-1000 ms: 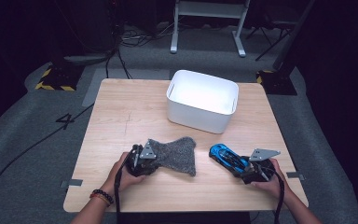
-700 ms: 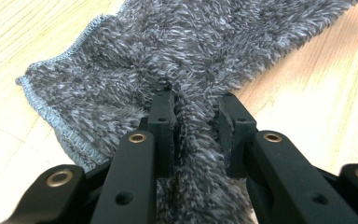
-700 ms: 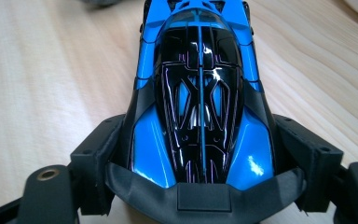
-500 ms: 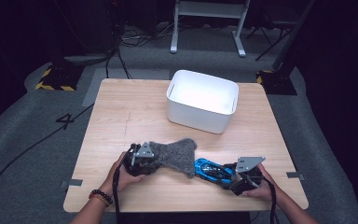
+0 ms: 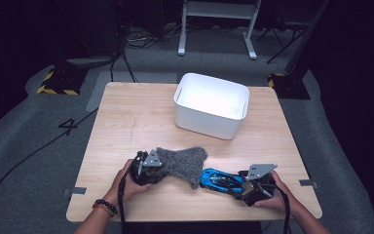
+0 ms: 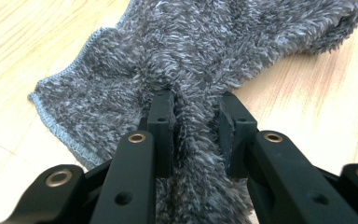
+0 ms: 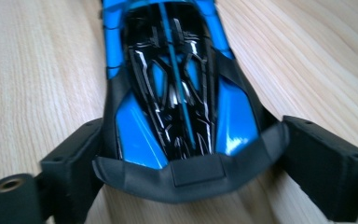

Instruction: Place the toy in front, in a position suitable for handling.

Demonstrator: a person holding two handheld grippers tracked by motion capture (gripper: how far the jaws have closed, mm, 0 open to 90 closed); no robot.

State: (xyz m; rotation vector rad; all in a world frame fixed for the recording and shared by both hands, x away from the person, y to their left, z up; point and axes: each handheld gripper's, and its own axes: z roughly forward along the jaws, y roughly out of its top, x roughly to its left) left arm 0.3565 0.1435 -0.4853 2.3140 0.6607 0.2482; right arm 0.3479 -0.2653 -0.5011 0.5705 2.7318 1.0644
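Now 1 cloth (image 6: 200,51) pinched in L gripper (image 6: 196,126), 1 toy car (image 7: 177,88) between spread R gripper (image 7: 186,154) pads.

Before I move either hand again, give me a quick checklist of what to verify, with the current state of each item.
1. Left gripper clamped on the grey cloth: ok, a fold is pinched between its fingers.
2. Right gripper gripping the blue toy car: cannot tell; its jaws have just been opening, and the fingers flank the car's rear.
3. Car resting on the table: ok.
4. Cloth and car apart: not ok, the car's nose meets the cloth edge in the high view.
5. White bin upright, open: ok.
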